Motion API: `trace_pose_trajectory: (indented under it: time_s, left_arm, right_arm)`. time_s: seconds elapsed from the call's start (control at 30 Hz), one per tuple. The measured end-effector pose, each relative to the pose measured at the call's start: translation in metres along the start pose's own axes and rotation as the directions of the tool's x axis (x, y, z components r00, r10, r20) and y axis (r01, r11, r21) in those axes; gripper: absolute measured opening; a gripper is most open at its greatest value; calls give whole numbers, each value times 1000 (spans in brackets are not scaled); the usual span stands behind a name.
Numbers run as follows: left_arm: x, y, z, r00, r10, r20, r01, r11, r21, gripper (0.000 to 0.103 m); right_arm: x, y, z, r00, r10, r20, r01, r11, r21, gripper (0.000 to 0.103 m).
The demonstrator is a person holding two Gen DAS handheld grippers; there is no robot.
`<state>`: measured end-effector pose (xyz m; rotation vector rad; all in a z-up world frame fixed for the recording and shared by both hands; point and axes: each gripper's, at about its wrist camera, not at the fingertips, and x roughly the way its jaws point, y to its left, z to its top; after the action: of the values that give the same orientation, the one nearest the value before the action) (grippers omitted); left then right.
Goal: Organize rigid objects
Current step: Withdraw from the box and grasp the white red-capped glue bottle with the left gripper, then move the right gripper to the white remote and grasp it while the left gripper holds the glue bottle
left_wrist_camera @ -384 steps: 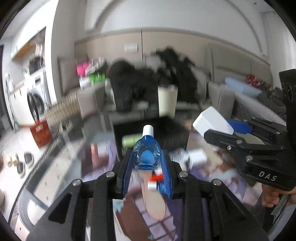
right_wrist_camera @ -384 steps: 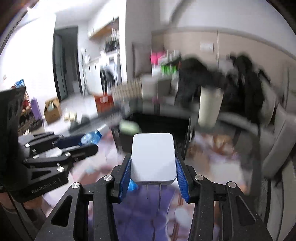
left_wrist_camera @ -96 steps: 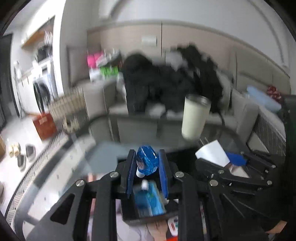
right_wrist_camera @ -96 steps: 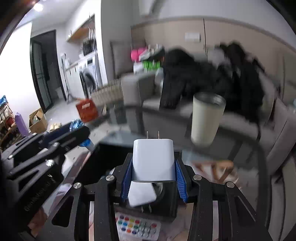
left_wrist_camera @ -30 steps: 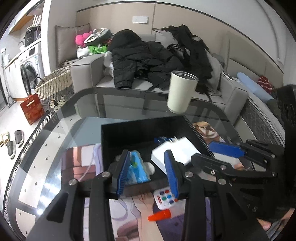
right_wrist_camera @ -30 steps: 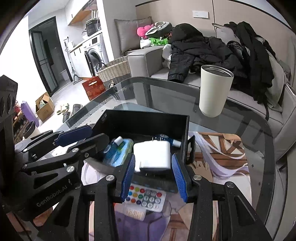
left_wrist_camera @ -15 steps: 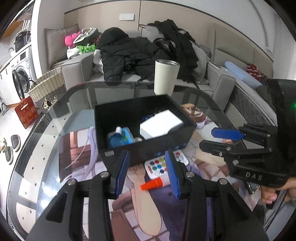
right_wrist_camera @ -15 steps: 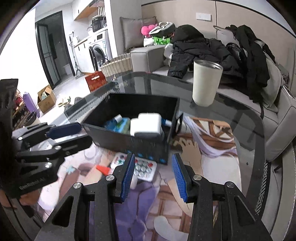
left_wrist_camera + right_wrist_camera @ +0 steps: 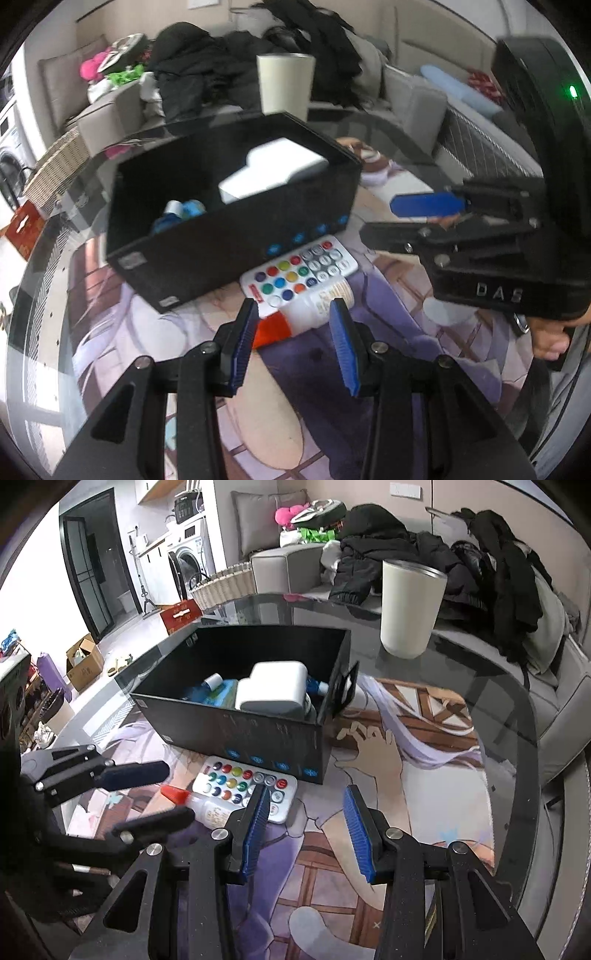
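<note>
A black box (image 9: 236, 236) (image 9: 255, 734) stands on the printed mat. In it lie a white charger (image 9: 273, 170) (image 9: 273, 690) and a blue bottle (image 9: 181, 212) (image 9: 216, 692). In front of the box lie a white remote with coloured buttons (image 9: 299, 269) (image 9: 243, 786) and a white glue bottle with an orange cap (image 9: 299, 317) (image 9: 199, 805). My left gripper (image 9: 293, 343) (image 9: 147, 794) is open and empty, its fingers on either side of the glue bottle. My right gripper (image 9: 306, 827) (image 9: 413, 218) is open and empty, above the mat just right of the remote.
A cream tumbler (image 9: 286, 83) (image 9: 410, 609) stands on the glass table (image 9: 480, 672) behind the box. A grey sofa with dark jackets (image 9: 424, 550) lies beyond. The table's rounded edge runs along the right.
Both grippers have let go of the bottle and the charger, which now lie in the box, and have drawn back and down towards the remote and glue bottle.
</note>
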<state>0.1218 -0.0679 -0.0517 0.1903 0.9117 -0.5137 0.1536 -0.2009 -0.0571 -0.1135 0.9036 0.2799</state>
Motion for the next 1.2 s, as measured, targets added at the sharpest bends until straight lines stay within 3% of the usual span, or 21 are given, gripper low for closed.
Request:
trace_pose_trajectory:
  time_s: [0.23, 0.4, 0.77, 1.2]
  left_arm:
    - [12, -6, 2, 1000, -5, -28, 6, 1000, 26, 39]
    - [11, -8, -1, 998, -26, -66, 27, 1000, 12, 19]
    - [-4, 24, -16, 997, -4, -80, -1, 998, -66, 19]
    - [-23, 62, -42, 997, 16, -79, -26, 991, -132, 19]
  right_arm:
    - [9, -8, -3, 1000, -4, -27, 5, 1000, 20, 43]
    - [12, -8, -2, 999, 2, -32, -1, 1000, 19, 43]
    - [23, 8, 1, 999, 10, -49, -10, 1000, 6, 43]
    - [48, 63, 14, 997, 36, -74, -43, 995, -92, 43]
